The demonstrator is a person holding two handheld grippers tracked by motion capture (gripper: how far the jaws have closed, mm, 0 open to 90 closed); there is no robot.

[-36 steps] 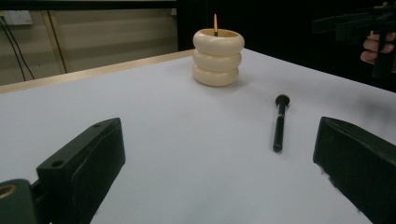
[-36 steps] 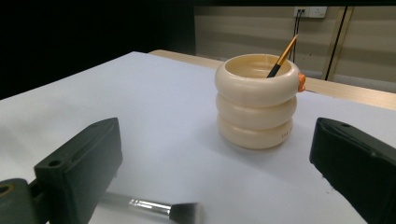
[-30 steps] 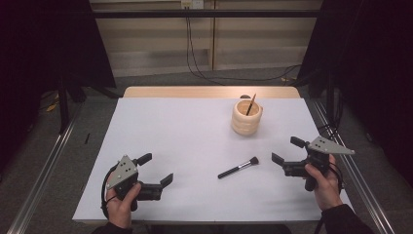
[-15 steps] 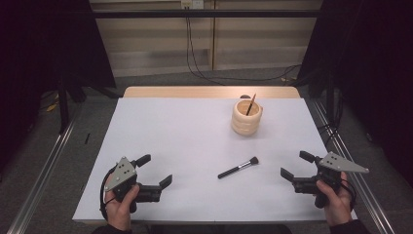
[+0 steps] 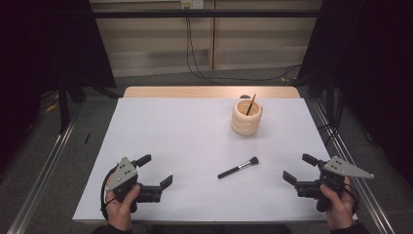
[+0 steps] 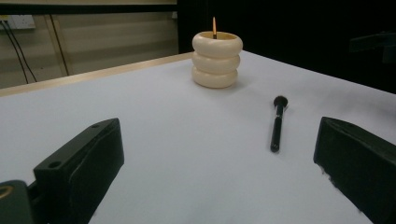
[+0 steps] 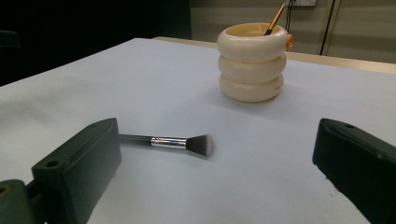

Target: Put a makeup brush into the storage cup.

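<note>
Since one second ago only the right gripper (image 5: 302, 169) has moved, drawing back toward the table's near edge, away from the makeup brush (image 5: 238, 167). From left to right: the left gripper (image 5: 156, 171) rests wide open and empty, the brush lies flat mid-table near the ringed holder (image 5: 246, 118), and the right gripper gapes empty. Probably no pickup is in progress.

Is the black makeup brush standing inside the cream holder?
No, the black makeup brush lies flat on the white table, apart from the cream holder, which holds a different, wooden-handled brush.
</note>
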